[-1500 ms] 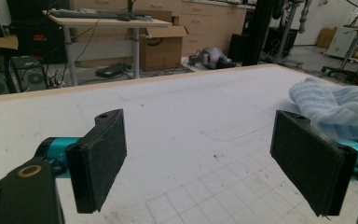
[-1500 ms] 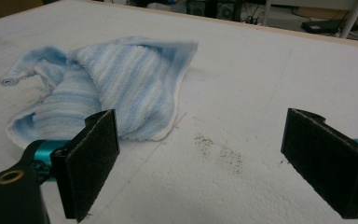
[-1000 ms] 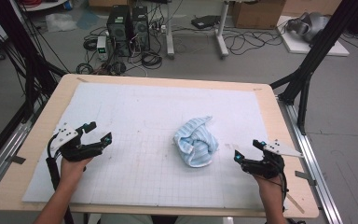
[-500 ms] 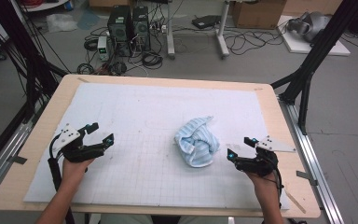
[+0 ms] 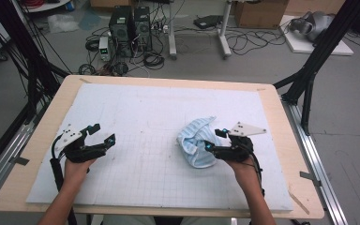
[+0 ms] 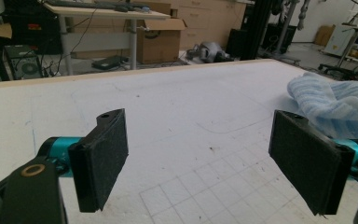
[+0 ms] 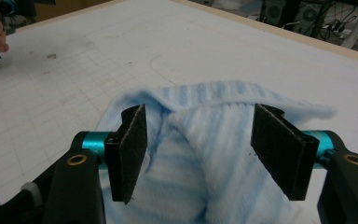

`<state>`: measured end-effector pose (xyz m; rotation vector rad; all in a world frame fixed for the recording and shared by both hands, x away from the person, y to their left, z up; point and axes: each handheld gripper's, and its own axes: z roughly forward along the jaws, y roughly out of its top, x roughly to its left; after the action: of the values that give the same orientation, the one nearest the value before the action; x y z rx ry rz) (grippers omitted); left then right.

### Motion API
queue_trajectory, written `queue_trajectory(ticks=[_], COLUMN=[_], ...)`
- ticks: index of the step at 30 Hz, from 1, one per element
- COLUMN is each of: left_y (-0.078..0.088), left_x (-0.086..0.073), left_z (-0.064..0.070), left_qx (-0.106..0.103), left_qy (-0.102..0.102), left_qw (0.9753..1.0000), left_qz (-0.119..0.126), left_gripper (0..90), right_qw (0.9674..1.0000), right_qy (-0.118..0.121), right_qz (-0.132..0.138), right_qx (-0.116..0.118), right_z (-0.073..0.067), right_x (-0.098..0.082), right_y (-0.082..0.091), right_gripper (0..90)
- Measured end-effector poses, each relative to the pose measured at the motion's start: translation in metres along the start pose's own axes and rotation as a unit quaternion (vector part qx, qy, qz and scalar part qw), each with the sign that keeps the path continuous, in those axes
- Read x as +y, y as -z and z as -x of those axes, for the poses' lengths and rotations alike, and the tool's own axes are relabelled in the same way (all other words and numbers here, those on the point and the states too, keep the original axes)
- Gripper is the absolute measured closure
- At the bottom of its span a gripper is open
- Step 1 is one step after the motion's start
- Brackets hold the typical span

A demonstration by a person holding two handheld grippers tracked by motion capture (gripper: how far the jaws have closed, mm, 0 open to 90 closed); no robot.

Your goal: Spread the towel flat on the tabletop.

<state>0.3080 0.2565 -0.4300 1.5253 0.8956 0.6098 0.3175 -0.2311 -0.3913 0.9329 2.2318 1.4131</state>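
Straddling blue striped cloth (image 7: 205, 154), right gripper (image 7: 200, 149) closing, not clamped; left gripper (image 6: 209, 163) apart; no legible writing.

The cloth (image 7: 205, 154) is soft, fluffy towel stuff w/ pale blue and white stripes, all crumpled and matt. The table (image 5: 281, 122) has a light wood edge, smooth, not shiny. On top lies a white mat (image 5: 150, 112), paper-like or thin foam, dull, a bit scuffed and dirty, w/ thin grid lines drawn on it. The right gripper (image 7: 198, 154) has black jaws w/ rough, fuzzy pads, like felt. Behind them are shiny teal metal bits and black matt plastic. The left gripper (image 6: 209, 158) looks the same: rough black pads, teal metal, small brass-looking rings.
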Motion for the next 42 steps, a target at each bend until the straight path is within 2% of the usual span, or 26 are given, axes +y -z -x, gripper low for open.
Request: queue_trajectory(ticks=[1,5,7,8,9,10,11,13,14,15,16,19,20,21,22,23,24,25,26,29,30,31,32,36,40,42], left_y=[-0.001,0.001,0.0,0.0,-0.001,-0.001,-0.001,0.0,0.0,0.0,0.0,0.002,0.002,0.003,0.004,0.005,0.005,0.006,0.005,0.004,0.005,0.005,0.005,0.005,0.002,0.002], left_x=[0.0,0.001,0.001,0.0,0.0,0.0,-0.001,0.0,0.0,0.0,0.0,-0.001,-0.001,-0.001,-0.002,-0.002,-0.003,-0.002,-0.003,-0.002,-0.003,-0.003,-0.003,-0.003,-0.004,-0.004], left_z=[0.0,-0.003,-0.003,-0.004,-0.003,-0.002,-0.002,-0.001,-0.001,-0.002,-0.002,-0.003,-0.003,-0.003,-0.003,-0.002,-0.003,-0.003,-0.003,-0.002,-0.003,-0.003,-0.003,-0.003,-0.002,-0.002], left_qx=[0.001,0.004,0.003,0.002,0.001,0.0,0.001,0.003,0.004,0.003,0.003,0.007,0.009,0.009,0.01,0.012,0.014,0.012,0.013,0.013,0.014,0.014,0.014,0.014,0.011,0.009], left_qy=[0.0,0.002,0.004,0.004,0.003,0.002,0.002,0.003,0.005,0.005,0.005,0.01,0.013,0.016,0.019,0.022,0.022,0.023,0.022,0.02,0.019,0.019,0.021,0.02,0.019,0.019], left_qw=[1.0,1.0,1.0,1.0,1.0,1.0,1.0,1.0,1.0,1.0,1.0,0.9999,0.9998,0.9998,0.9997,0.9996,0.9996,0.9996,0.9996,0.9997,0.9997,0.9997,0.9996,0.9996,0.9997,0.9998], left_qz=[0.004,0.007,0.006,0.003,0.001,0.0,-0.001,0.002,0.004,0.005,0.005,0.005,0.007,0.01,0.01,0.012,0.013,0.012,0.011,0.011,0.009,0.009,0.011,0.011,0.007,0.005], left_gripper=[20.6,20.6,20.6,20.6,20.6,20.6,20.6,20.6,20.6,20.6,20.6,20.6,20.6,20.6,20.6,20.6,20.6,20.6,20.6,20.6,20.6,20.6,20.6,20.6,20.6,20.6], right_qw=[0.9998,0.9996,0.9968,0.9942,0.9924,0.9924,0.9888,0.9875,0.9844,0.9787,0.9787,0.9763,0.9778,0.9827,0.9907,0.9907,0.9932,0.9966,0.9966,0.9973,0.9949,0.9949,0.9916,0.9923,0.9957,0.9974], right_qy=[0.013,0.018,0.039,0.046,0.051,0.051,0.063,0.066,0.076,0.09,0.09,0.094,0.09,0.079,0.057,0.057,0.047,0.035,0.035,0.027,0.031,0.031,0.026,0.032,0.021,0.026], right_qz=[-0.015,-0.023,-0.069,-0.094,-0.108,-0.108,-0.123,-0.127,-0.139,-0.162,-0.162,-0.174,-0.17,-0.152,-0.117,-0.117,-0.103,-0.075,-0.075,-0.036,-0.014,-0.014,0.009,0.007,-0.008,-0.018], right_qx=[0.001,0.002,-0.013,-0.025,-0.032,-0.032,-0.057,-0.067,-0.076,-0.089,-0.089,-0.088,-0.084,-0.07,-0.039,-0.039,-0.027,0.006,0.006,0.059,0.094,0.094,0.127,0.119,0.09,0.065], right_z=[-0.004,-0.008,-0.014,-0.017,-0.017,-0.017,-0.017,-0.017,-0.017,-0.017,-0.017,-0.019,-0.02,-0.022,-0.023,-0.023,-0.025,-0.028,-0.028,-0.04,-0.049,-0.049,-0.056,-0.055,-0.037,-0.027], right_x=[0.008,0.012,0.013,0.012,0.011,0.011,0.01,0.01,0.01,0.009,0.009,0.015,0.018,0.021,0.029,0.029,0.033,0.041,0.041,0.052,0.058,0.058,0.063,0.066,0.059,0.055], right_y=[-0.015,-0.029,-0.049,-0.057,-0.062,-0.062,-0.072,-0.073,-0.076,-0.082,-0.082,-0.087,-0.087,-0.086,-0.083,-0.083,-0.083,-0.082,-0.082,-0.083,-0.086,-0.086,-0.088,-0.088,-0.086,-0.081], right_gripper=[36.0,35.6,35.9,36.0,37.5,37.5,46.2,50.2,54.6,62.2,62.2,76.7,78.2,78.8,79.1,79.1,79.1,79.1,79.1,79.1,79.0,79.0,78.7,78.2,76.9,75.9])
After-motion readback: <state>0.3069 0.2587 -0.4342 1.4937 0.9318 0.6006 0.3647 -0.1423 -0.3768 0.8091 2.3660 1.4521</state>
